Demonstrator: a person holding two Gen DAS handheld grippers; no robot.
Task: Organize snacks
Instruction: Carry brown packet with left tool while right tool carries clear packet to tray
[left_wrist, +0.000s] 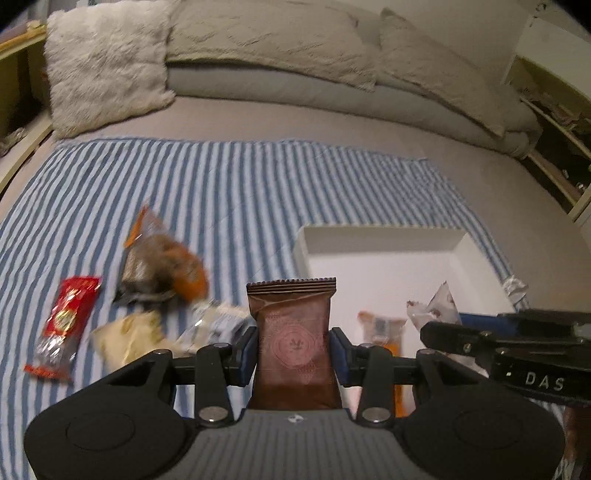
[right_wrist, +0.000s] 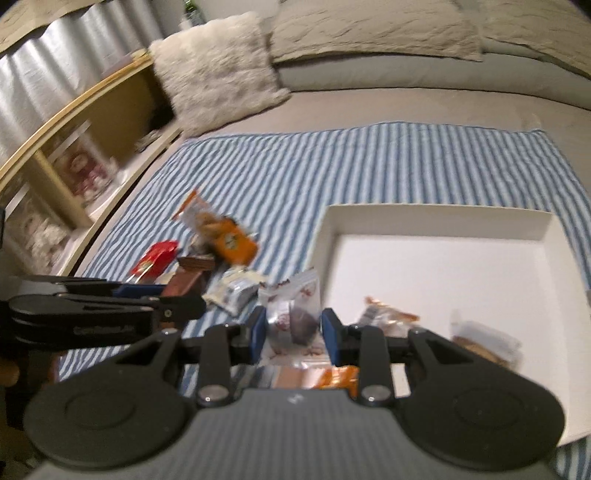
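My left gripper (left_wrist: 293, 349) is shut on a brown snack packet (left_wrist: 293, 332), held upright above the near left corner of the white box (left_wrist: 373, 236). My right gripper (right_wrist: 294, 334) is shut on a clear-and-white snack packet (right_wrist: 295, 314) with a dark treat inside, at the box's near left edge (right_wrist: 325, 236). The right gripper shows in the left wrist view (left_wrist: 454, 332) with the white packet (left_wrist: 439, 306). The left gripper with the brown packet (right_wrist: 186, 280) shows at the left of the right wrist view. An orange-wrapped snack (left_wrist: 384, 328) lies in the box.
Loose snacks lie on the striped blanket (left_wrist: 221, 192): an orange packet (left_wrist: 162, 262), a red packet (left_wrist: 62, 325), a yellow packet (left_wrist: 129, 336) and a white packet (right_wrist: 232, 288). More wrapped snacks (right_wrist: 484, 339) sit in the box. Pillows (left_wrist: 107, 62) and shelves (right_wrist: 74, 147) border the bed.
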